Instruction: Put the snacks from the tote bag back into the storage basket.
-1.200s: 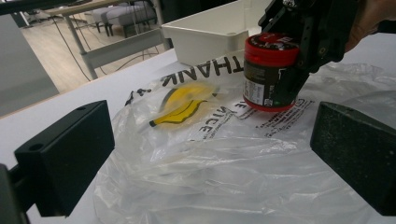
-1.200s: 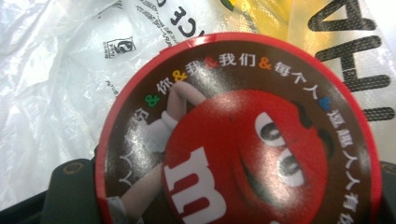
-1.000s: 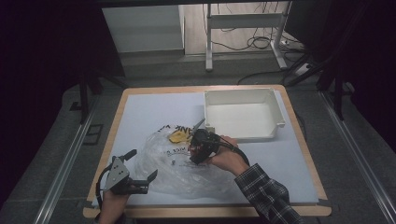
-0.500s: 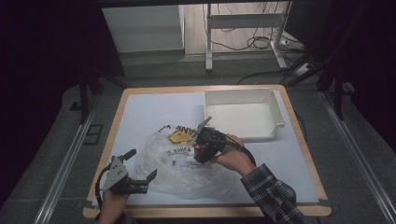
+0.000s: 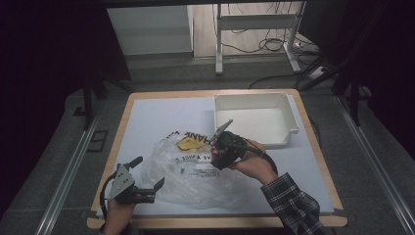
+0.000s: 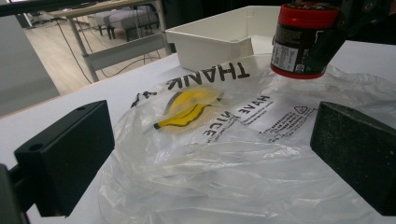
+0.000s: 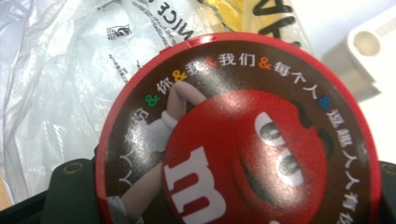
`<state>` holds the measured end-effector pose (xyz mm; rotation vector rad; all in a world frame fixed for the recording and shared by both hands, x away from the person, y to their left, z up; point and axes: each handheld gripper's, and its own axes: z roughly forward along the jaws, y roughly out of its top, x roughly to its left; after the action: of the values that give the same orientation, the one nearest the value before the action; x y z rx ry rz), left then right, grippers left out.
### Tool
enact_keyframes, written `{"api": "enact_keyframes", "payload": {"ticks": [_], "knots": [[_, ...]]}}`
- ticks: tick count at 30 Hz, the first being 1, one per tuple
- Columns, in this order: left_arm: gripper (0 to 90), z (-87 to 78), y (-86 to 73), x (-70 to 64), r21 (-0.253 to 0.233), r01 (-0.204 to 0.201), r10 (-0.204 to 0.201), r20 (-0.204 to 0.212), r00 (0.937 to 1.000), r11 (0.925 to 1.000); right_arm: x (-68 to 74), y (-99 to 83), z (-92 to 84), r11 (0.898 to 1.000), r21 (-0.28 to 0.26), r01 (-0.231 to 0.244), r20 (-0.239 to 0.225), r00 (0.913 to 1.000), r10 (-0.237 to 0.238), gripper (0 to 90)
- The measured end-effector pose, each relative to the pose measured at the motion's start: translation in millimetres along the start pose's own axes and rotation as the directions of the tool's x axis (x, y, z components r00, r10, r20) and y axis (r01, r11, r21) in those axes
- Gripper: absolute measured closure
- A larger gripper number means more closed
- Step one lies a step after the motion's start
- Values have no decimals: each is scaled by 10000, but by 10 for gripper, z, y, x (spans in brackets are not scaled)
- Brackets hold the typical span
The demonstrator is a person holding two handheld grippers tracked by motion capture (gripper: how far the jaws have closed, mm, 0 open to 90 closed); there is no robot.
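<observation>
Candy jar (image 6: 301, 39), red-lidded with a dark label, is being held above the clear plastic bag (image 5: 195, 171), pinched at its sides between the fingers of the right gripper (image 5: 226, 147); in the right gripper view its round lid (image 7: 233, 135) is being presented face-on to the camera. Taking the bag as the landmark, the jar is being carried over the bag's far right part, and the white bin (image 5: 254, 120) is lying just beyond the bag, past the jar, so the coming move is judged to turn on that short gap towards the bin's near wall. The jar's long axis is being kept roughly upright in the left gripper view. The right hand (image 5: 254, 166) is much the nearer; the left gripper (image 5: 139, 183) is being rested at the bag's near left edge, its fingers (image 6: 65, 156) spread and pinching nothing. Open desk (image 5: 151, 120) is being left bare beyond the bag's left side.
</observation>
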<state>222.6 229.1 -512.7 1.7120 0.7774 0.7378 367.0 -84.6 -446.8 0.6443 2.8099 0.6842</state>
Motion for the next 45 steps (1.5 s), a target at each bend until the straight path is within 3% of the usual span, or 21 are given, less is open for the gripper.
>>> {"api": "enact_keyframes", "payload": {"ticks": [22,45], "knots": [[0,1,0,-2,23,-20,20,-26,10000,10000,-255,-220,-185,9995,-10,-303,483,9984,303,256],[0,-2,1,2,8,-25,25,-49,10000,10000,-541,-272,-225,9982,-109,-582,749,9955,588,256]]}}
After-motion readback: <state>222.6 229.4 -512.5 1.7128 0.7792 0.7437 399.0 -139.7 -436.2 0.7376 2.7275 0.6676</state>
